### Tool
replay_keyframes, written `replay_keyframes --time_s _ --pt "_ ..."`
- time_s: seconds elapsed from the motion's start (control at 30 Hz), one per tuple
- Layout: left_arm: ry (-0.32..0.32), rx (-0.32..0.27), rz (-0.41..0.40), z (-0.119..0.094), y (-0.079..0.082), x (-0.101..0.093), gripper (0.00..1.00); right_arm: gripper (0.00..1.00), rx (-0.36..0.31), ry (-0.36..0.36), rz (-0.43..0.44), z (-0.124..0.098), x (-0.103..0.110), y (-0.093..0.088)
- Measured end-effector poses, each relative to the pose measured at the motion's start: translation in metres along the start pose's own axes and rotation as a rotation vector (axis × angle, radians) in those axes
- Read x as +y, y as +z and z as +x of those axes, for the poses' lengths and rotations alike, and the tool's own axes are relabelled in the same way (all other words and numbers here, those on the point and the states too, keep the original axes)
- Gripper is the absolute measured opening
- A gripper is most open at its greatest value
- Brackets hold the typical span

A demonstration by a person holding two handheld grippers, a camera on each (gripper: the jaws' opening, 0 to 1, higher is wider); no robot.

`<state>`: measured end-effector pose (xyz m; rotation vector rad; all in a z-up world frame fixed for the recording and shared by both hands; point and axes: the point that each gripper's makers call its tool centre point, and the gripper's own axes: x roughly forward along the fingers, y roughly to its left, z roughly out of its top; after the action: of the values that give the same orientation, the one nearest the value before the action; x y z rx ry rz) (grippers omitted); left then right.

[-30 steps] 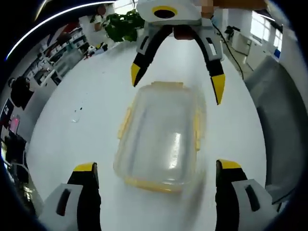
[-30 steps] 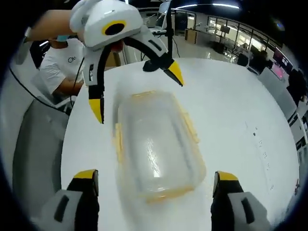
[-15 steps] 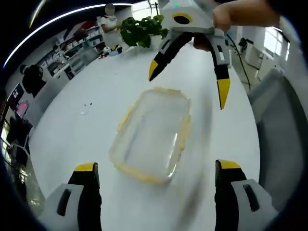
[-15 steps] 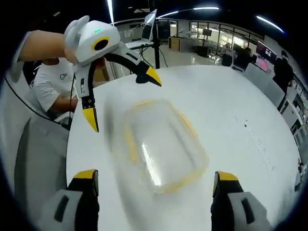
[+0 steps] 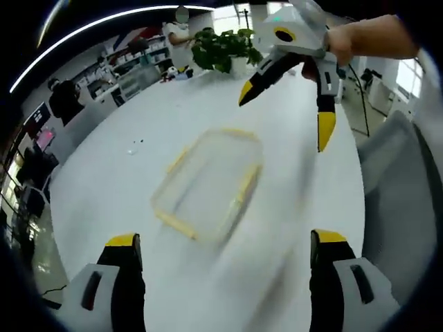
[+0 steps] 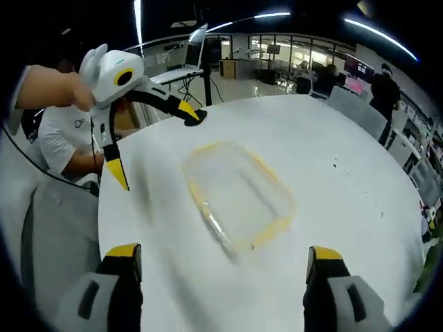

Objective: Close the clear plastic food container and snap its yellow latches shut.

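The left gripper (image 5: 220, 247) has its two yellow-tipped jaws spread wide apart with nothing between them, rising from the bottom of the left gripper view; in the right gripper view the same left gripper (image 6: 152, 149) is held by a hand (image 6: 48, 88) beyond the container, above the table, its jaws likewise parted and clear of the container. The right gripper (image 6: 219, 257) also stands with its jaws wide apart and empty; in the left gripper view this right gripper (image 5: 287, 111) hangs on the far side of the container, held by a hand (image 5: 367, 40), one jaw pointing toward the plant and the other pointing down toward the table, neither touching the container. The clear plastic food container (image 5: 208, 183) lies flat on the white table (image 5: 111, 180), between the two grippers and well apart from each; in the right gripper view the container (image 6: 239, 194) shows a yellow edging round its rim, though the picture is blurred and I cannot tell whether the latches are snapped down. Beyond the container, at the table's far edge, stands a green plant (image 5: 225, 48). Beside the table, past the left gripper, sits a person in a white shirt (image 6: 66, 135). A grey chair (image 6: 52, 228) stands at the table's edge near that person.
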<state>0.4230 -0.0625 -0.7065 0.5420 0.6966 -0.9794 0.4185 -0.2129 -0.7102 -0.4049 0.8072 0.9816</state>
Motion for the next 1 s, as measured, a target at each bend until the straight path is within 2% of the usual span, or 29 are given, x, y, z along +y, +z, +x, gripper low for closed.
replay_keyframes --time_s 0.2,0.53,0.7,0.8,0.9,1.0 --pt "0.035 -0.042 -0.046 -0.019 0.0 -0.007 0.99 0.99 -0.066 -0.015 0.04 -0.017 0.012 -0.003" --pt "0.099 -0.073 -0.124 -0.05 -0.014 -0.024 0.98 0.99 -0.126 -0.038 0.096 -0.042 0.036 -0.023" --pt "0.154 -0.129 -0.171 -0.065 -0.015 -0.034 0.98 0.99 -0.188 -0.06 0.137 -0.058 0.047 -0.033" --pt "0.167 -0.173 -0.207 -0.073 -0.015 -0.045 0.97 0.99 -0.217 -0.058 0.148 -0.067 0.058 -0.038" --pt "0.179 -0.179 -0.215 -0.081 -0.023 -0.058 0.96 0.99 -0.273 -0.063 0.164 -0.078 0.068 -0.041" --pt "0.177 -0.187 -0.225 -0.086 -0.027 -0.07 0.96 0.99 -0.288 -0.08 0.17 -0.084 0.072 -0.046"
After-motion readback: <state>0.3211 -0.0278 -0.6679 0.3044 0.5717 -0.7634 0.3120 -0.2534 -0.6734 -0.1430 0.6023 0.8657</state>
